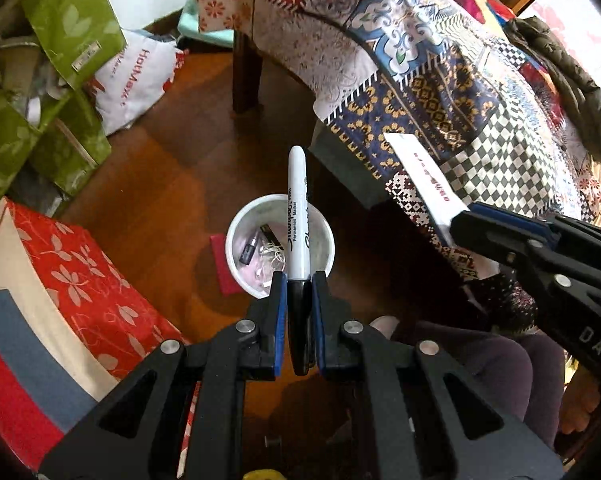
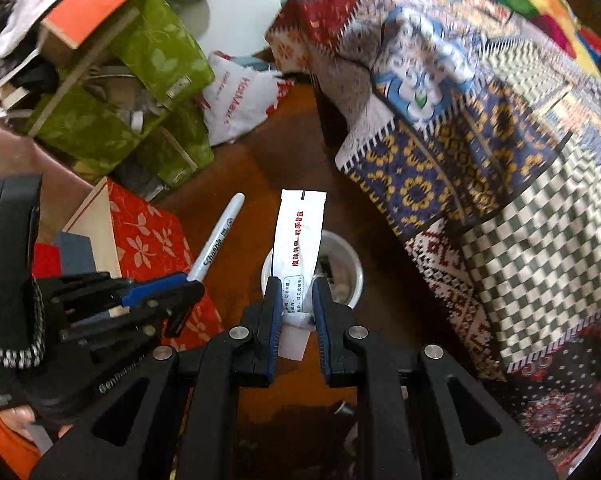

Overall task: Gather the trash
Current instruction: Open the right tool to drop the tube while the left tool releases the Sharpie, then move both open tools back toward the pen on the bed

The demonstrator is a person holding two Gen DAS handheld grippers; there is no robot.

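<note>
A patchwork quilt (image 1: 440,92) drapes the furniture above a wooden floor (image 1: 172,184), where a white cup (image 1: 279,246) already holds small scraps. The left tool (image 1: 299,300) is clenched on a marker (image 1: 298,216) by its black cap; the right tool (image 2: 296,308) clamps a white tube (image 2: 298,240) near its cap. Both of the 2 items hang over the cup. The marker looks light, stiff and slick; the tube soft, best held at its firm shoulder.

left gripper (image 1: 299,280): clamped on marker (image 1: 297,216), black cap between jaws, body pointing away | cup (image 1: 236,236): white, on wood floor beneath marker, small scraps inside | right gripper (image 1: 460,222): at right, gripping white tube (image 1: 418,176)
</note>
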